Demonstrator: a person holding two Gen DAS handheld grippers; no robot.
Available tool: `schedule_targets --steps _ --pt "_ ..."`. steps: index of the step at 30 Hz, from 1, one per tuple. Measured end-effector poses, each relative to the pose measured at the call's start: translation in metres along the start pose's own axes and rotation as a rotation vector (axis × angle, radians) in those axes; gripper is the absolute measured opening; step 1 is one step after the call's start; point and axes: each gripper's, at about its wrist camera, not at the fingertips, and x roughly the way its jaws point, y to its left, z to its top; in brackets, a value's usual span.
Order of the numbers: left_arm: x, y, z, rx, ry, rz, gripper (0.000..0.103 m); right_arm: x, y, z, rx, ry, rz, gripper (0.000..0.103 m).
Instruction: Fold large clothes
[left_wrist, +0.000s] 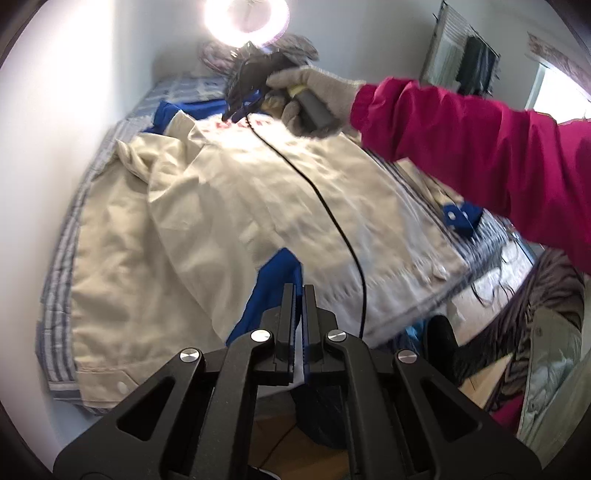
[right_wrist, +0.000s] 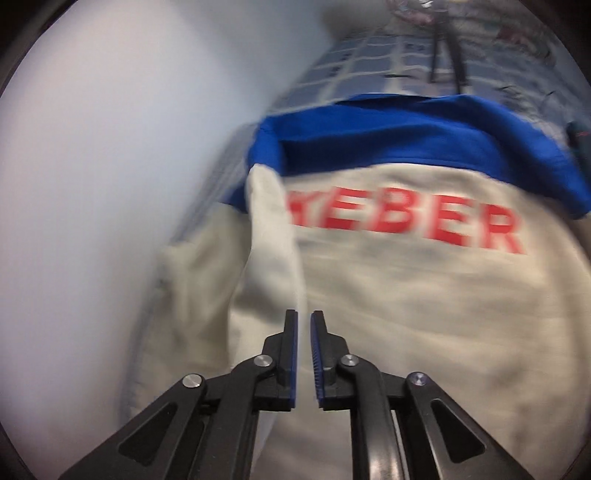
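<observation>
Jacket (left_wrist: 229, 206) beige-blue, back up on bed (left_wrist: 59, 258). Left claw (left_wrist: 299, 291) pressed together on blue fabric. Right claw (right_wrist: 303, 317) slightly spread above jacket, empty.

The large cream cotton jacket with blue collar and blue trim (left_wrist: 229, 206) lay spread back-up on the bed, ahead of and below the left gripper (left_wrist: 299, 295). Red lettering crossed its upper back just beyond the right gripper (right_wrist: 303, 321). One cream sleeve lay folded inward, rumpled, left of that gripper.
</observation>
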Motion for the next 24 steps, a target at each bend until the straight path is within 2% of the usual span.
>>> schedule_targets --steps 1,3,7,8,11,12,14,18,20,22,24 --pt "0.001 -0.001 0.000 -0.006 0.011 -0.011 0.000 -0.004 -0.004 -0.001 0.000 -0.009 -0.009 0.041" --pt "0.000 0.000 0.000 -0.036 0.022 -0.033 0.000 -0.013 -0.003 0.000 -0.018 -0.029 0.012 0.041" --pt "-0.019 0.015 -0.005 -0.159 -0.029 -0.044 0.001 -0.019 0.035 0.005 -0.176 -0.030 0.019 0.041" --pt "-0.024 0.022 -0.008 -0.206 -0.047 -0.025 0.005 -0.019 0.047 0.005 -0.210 -0.029 0.030 0.041" --pt "-0.022 0.047 -0.019 -0.373 -0.060 -0.005 0.035 -0.014 0.086 0.008 -0.294 -0.020 0.057 0.041" --pt "-0.017 0.056 -0.024 -0.444 -0.062 -0.007 0.041 -0.009 0.099 0.010 -0.323 -0.012 0.061 0.041" --pt "-0.004 0.066 -0.032 -0.518 -0.044 -0.025 0.046 0.000 0.123 0.011 -0.374 0.004 0.060 0.042" --pt "0.026 0.076 -0.041 -0.571 0.018 -0.025 0.047 0.021 0.163 0.013 -0.446 0.036 0.048 0.044" --pt "0.038 0.082 -0.049 -0.611 0.055 -0.039 0.047 0.032 0.177 0.014 -0.477 0.046 0.044 0.049" --pt "0.046 0.090 -0.054 -0.657 0.070 -0.063 0.047 0.041 0.186 0.014 -0.499 0.056 0.035 0.057" --pt "0.053 0.093 -0.056 -0.683 0.077 -0.107 0.046 0.051 0.192 0.016 -0.501 0.063 0.009 0.058"
